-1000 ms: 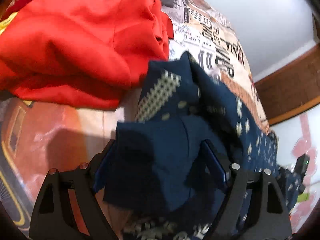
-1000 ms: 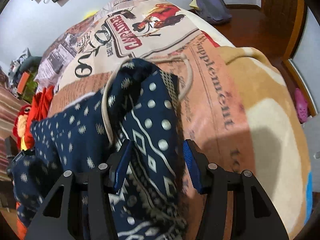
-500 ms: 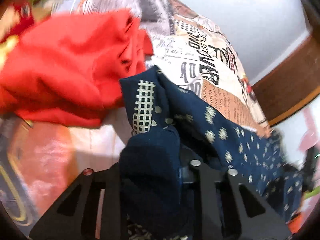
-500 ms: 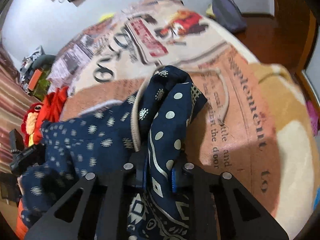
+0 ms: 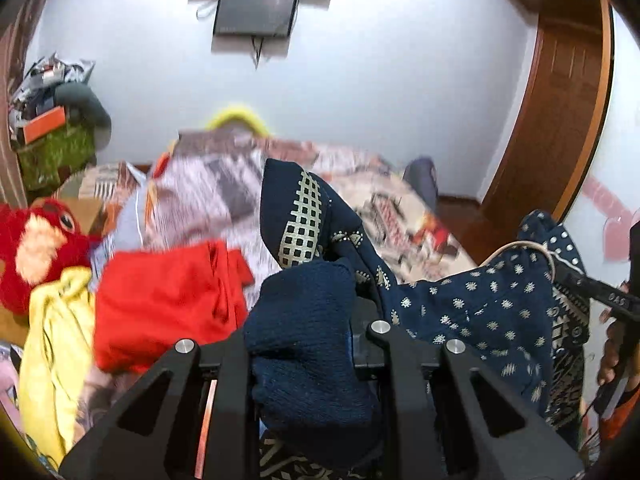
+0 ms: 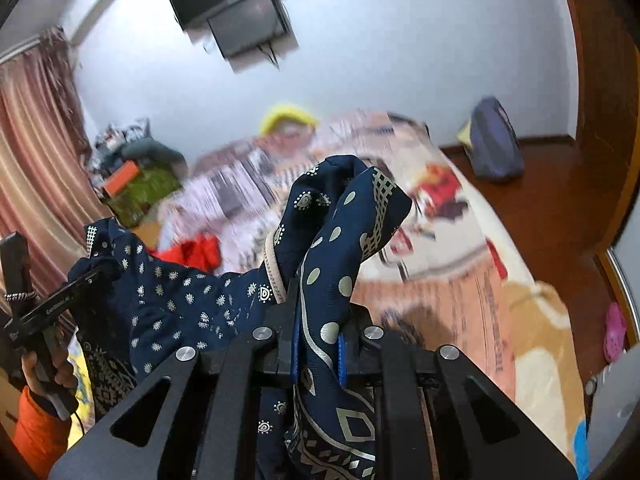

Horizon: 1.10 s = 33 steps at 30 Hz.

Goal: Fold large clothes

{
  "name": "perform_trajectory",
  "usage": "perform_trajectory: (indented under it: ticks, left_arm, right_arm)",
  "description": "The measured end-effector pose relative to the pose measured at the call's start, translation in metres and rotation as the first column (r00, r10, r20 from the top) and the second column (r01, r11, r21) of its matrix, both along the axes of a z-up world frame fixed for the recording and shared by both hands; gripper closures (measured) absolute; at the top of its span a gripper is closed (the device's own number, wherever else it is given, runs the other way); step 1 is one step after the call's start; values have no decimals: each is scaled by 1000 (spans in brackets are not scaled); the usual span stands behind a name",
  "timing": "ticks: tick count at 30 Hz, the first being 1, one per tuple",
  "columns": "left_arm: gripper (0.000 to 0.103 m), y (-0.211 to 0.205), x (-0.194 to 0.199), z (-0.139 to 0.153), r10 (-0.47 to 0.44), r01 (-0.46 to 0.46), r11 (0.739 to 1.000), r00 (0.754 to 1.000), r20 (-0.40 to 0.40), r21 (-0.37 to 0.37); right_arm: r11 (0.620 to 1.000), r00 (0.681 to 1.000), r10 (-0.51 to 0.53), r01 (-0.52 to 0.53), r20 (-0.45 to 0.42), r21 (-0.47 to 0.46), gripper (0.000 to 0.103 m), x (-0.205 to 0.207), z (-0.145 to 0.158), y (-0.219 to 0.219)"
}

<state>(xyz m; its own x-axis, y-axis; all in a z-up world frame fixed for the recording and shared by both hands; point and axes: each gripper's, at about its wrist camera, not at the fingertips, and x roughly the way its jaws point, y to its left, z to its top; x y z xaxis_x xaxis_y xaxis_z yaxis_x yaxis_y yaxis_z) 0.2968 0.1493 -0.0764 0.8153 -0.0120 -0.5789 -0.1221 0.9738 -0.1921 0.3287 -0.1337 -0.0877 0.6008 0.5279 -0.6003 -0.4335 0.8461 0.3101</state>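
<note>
A navy blue garment with cream dots and patterns (image 5: 480, 312) hangs stretched between my two grippers above the bed. In the left wrist view my left gripper (image 5: 304, 344) has a thick bunch of the fabric between its jaws; they are closing and press on it. The right wrist view shows my right gripper (image 6: 318, 344) shut on a folded edge of the navy garment (image 6: 180, 304), beside its cream cord. Each gripper also shows in the other's view: the left gripper (image 6: 52, 308) in a hand with an orange sleeve, the right gripper (image 5: 592, 296) at the frame's edge.
A red garment (image 5: 168, 304), a yellow cloth (image 5: 52, 344) and a red plush toy (image 5: 36, 248) lie left on the newspaper-print bedspread (image 5: 400, 208). A screen (image 5: 256, 8) hangs on the far wall. A backpack (image 6: 496, 140) sits on the wooden floor.
Both grippers went from open around the navy fabric to shut on it. They then rose, lifting the garment off the bed; the views now reach the wall.
</note>
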Motion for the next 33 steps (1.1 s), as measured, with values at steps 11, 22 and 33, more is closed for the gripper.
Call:
perform_trajectory:
  ticks: [11,22,33]
  left_arm:
    - [86,26,57,-2,62,-62,995,998,9,82]
    - [85,80,162,-134,111,-97,993,953,-283,63]
    - [76,91,157,-184,96,-100,995,915,-393,11]
  right_arm:
    - [1000,999,14,-14,-38,-9,91,74,-7,25]
    - [984,976,-80,45,-202,-170,91,157,-120,45]
    - [959,967,-157,102,-200,-264,78,160,-142,29]
